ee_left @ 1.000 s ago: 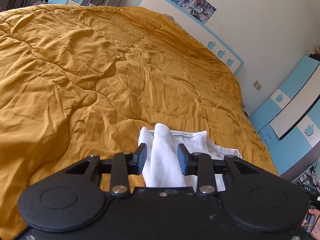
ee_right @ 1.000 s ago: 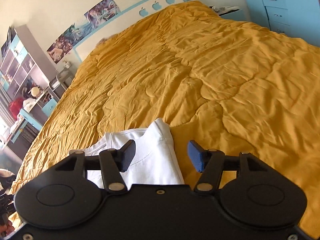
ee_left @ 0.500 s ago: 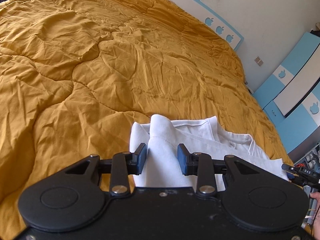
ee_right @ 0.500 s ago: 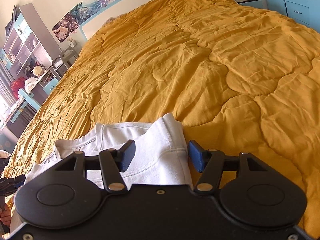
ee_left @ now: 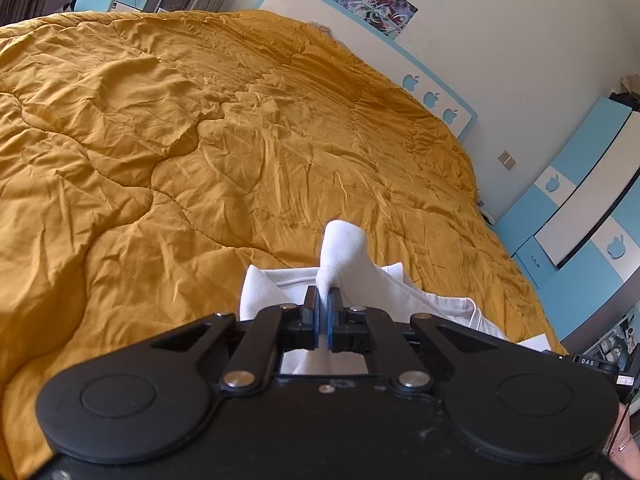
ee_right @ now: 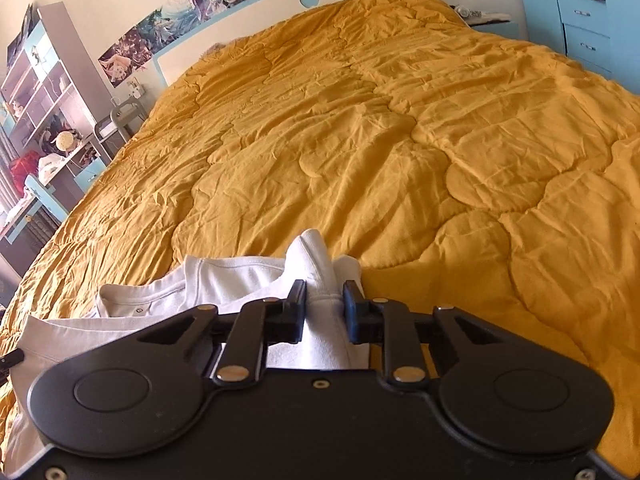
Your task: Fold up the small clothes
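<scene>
Folding is judged barely begun: the white garment (ee_right: 224, 280) is spread near the front edge of the orange quilt (ee_right: 400, 140), with no finished fold seen. A bunched edge is pinched by the left gripper (ee_left: 323, 312), another by the right gripper (ee_right: 325, 312), both jaws having just closed on cloth.

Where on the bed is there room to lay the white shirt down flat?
Nearly the whole yellow quilt is bare, from the white shirt up to the headboard and out to both sides. It's crowded only at the near edge, where both grippers pinch the shirt.
</scene>
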`<move>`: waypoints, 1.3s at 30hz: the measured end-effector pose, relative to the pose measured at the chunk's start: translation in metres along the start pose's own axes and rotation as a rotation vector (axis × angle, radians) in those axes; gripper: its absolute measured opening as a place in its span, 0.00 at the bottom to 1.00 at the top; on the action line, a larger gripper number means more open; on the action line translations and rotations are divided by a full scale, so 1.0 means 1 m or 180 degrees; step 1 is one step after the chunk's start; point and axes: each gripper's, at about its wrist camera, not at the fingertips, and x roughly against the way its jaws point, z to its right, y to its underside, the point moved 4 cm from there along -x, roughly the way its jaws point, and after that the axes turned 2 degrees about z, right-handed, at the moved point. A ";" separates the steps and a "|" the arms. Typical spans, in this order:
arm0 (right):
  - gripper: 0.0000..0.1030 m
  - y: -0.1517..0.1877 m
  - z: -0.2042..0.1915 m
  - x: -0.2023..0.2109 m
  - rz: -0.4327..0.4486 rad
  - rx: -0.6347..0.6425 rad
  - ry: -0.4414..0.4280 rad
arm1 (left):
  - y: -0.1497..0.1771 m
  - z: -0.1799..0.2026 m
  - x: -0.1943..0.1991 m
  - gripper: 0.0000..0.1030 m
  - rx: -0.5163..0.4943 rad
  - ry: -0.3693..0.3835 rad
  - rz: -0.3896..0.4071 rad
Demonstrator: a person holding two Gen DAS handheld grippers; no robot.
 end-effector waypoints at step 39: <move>0.59 0.152 0.021 0.169 -0.0044 -0.2475 -0.0187 | 0.107 -0.038 0.126 0.06 0.1152 0.0250 -0.0523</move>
